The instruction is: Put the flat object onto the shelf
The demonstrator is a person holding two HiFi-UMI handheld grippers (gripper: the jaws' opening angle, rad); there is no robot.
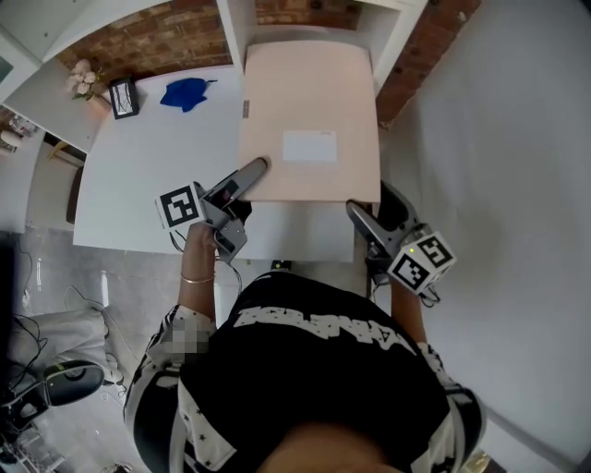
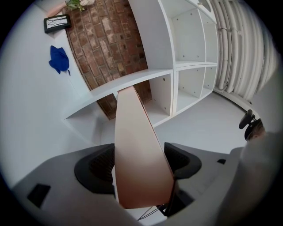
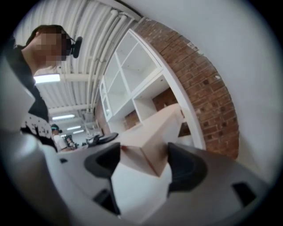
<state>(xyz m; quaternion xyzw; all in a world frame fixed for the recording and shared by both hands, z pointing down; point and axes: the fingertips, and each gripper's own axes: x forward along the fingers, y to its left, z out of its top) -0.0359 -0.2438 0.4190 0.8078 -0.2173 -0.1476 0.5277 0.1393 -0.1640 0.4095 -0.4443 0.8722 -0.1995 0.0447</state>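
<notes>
The flat object is a wide, pale pink box (image 1: 309, 111) with a white label, held level, its far end in the opening of the white shelf unit (image 1: 235, 28). My left gripper (image 1: 251, 173) holds the box's near left edge. In the left gripper view the box (image 2: 137, 150) runs edge-on between both pads toward a lower shelf compartment (image 2: 159, 95), and the left gripper (image 2: 138, 165) is shut on it. My right gripper (image 1: 374, 211) is at the near right corner. That box corner (image 3: 150, 145) sits between the jaws of the right gripper (image 3: 145, 162), which look spread and rolled askew to it.
A white table (image 1: 148, 175) lies left of the box, carrying a blue cloth (image 1: 187, 92), a small framed picture (image 1: 123, 97) and flowers (image 1: 83, 78). Brick wall (image 2: 106, 48) backs the shelf unit (image 2: 185, 53). A white wall (image 1: 499, 139) stands close on the right.
</notes>
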